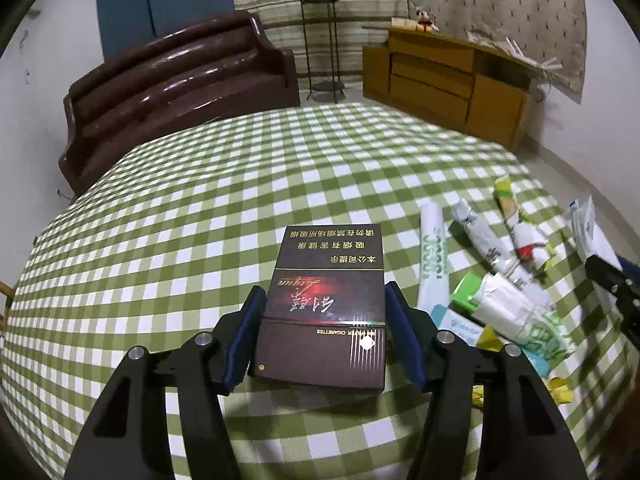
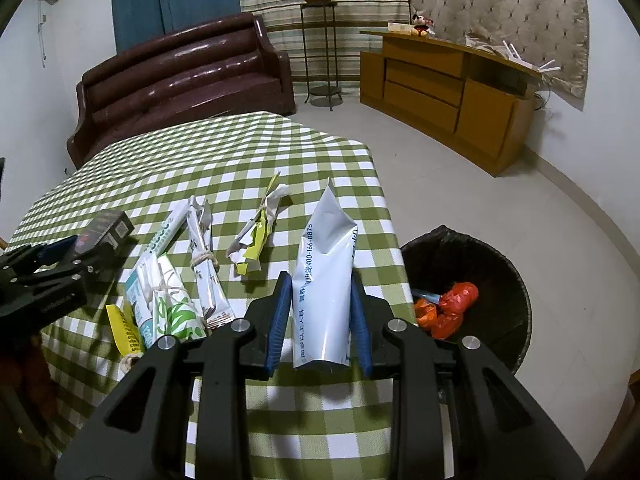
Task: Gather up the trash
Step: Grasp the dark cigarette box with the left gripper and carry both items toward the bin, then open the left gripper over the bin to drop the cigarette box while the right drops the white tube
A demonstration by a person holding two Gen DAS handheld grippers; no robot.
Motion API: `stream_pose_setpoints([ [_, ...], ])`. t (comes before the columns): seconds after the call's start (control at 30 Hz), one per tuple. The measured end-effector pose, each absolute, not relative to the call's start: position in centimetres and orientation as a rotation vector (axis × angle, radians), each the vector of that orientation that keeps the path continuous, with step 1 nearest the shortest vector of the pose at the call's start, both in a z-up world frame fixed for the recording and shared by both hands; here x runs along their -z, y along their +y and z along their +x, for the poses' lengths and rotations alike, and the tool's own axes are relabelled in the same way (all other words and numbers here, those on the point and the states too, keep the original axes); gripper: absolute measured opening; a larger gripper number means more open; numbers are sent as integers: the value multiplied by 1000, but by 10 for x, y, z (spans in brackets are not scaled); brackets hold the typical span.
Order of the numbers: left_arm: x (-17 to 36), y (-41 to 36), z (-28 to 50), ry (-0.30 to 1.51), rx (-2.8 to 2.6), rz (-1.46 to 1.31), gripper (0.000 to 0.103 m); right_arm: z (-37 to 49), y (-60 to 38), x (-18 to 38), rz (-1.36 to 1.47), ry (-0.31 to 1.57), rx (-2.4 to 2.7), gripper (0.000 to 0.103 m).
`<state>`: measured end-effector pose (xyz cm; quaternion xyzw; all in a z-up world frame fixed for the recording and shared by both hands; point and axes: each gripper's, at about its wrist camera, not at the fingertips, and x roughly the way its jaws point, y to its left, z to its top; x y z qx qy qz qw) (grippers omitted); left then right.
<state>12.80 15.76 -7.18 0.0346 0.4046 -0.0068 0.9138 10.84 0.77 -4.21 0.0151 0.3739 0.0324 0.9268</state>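
Note:
My left gripper (image 1: pixel 322 296) is shut on a dark maroon cigarette pack (image 1: pixel 326 300) and holds it just above the green checked tablecloth (image 1: pixel 180 220). My right gripper (image 2: pixel 320 284) is shut on a white squeezed tube (image 2: pixel 324 292) with blue print, held over the table's right edge. A black-lined trash bin (image 2: pixel 472 276) stands on the floor right of the table, with orange plastic (image 2: pixel 448 308) inside. Several wrappers and rolled packets (image 2: pixel 200 260) lie on the cloth between the grippers; they also show in the left wrist view (image 1: pixel 492 272). The left gripper with the pack shows in the right wrist view (image 2: pixel 80 248).
A brown leather sofa (image 1: pixel 172 92) stands behind the table. A wooden cabinet (image 2: pixel 452 88) and a plant stand (image 2: pixel 320 40) are at the back wall. Bare tiled floor (image 2: pixel 460 176) lies right of the table around the bin.

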Motion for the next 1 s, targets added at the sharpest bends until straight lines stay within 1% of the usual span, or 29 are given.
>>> stream_pose_setpoints([
  [0.27,47,142,108,758,39,38,59,100,-12,30,39,722,-41,28],
  [0.47,28,98,100,686,115,38,59,95,-41,23,42,688,16,28],
  [0.8,27,20,108,654,229,58,59,99,-95,19,36,639,110,28],
  [1.0,34,-20,120,646,267,100,59,105,-121,27,39,628,136,28],
])
